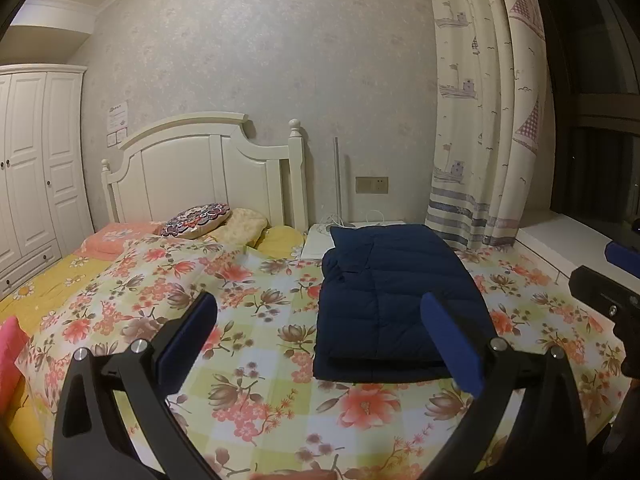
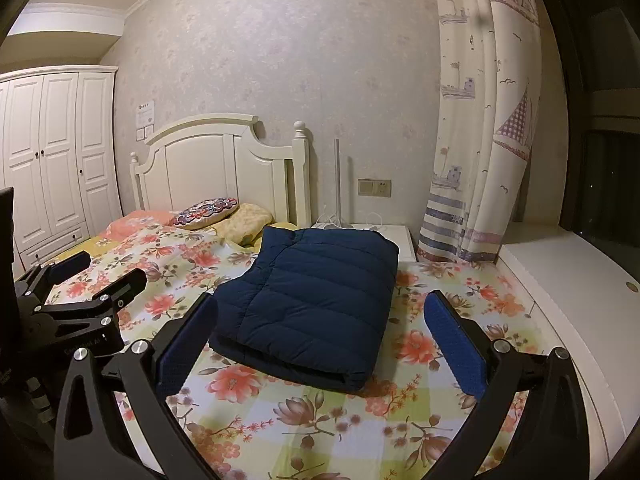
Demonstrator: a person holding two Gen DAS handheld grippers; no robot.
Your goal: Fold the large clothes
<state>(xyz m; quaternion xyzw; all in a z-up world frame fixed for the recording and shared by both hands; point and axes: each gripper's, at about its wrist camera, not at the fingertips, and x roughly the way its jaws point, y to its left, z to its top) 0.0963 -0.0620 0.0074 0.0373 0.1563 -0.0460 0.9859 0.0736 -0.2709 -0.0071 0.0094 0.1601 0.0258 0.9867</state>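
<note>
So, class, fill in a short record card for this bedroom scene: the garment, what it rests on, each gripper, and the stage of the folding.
garment: navy quilted jacket, folded into a compact rectangle
surface: floral bedspread; jacket lies flat on it
left gripper: open, empty, above the bedspread, short of the jacket
right gripper: open, empty, jacket's near edge lies between its fingers, untouched
behind: round patterned cushion by the white headboard
stage: folding looks finished

Pale mottled wall (image 1: 260,40) behind a cream headboard (image 1: 200,168), white wardrobe (image 1: 36,152) far left, sailboat curtain (image 1: 488,100) right beside a dark window (image 1: 600,60); floral bedspread (image 1: 248,320) under warm dim light.
</note>
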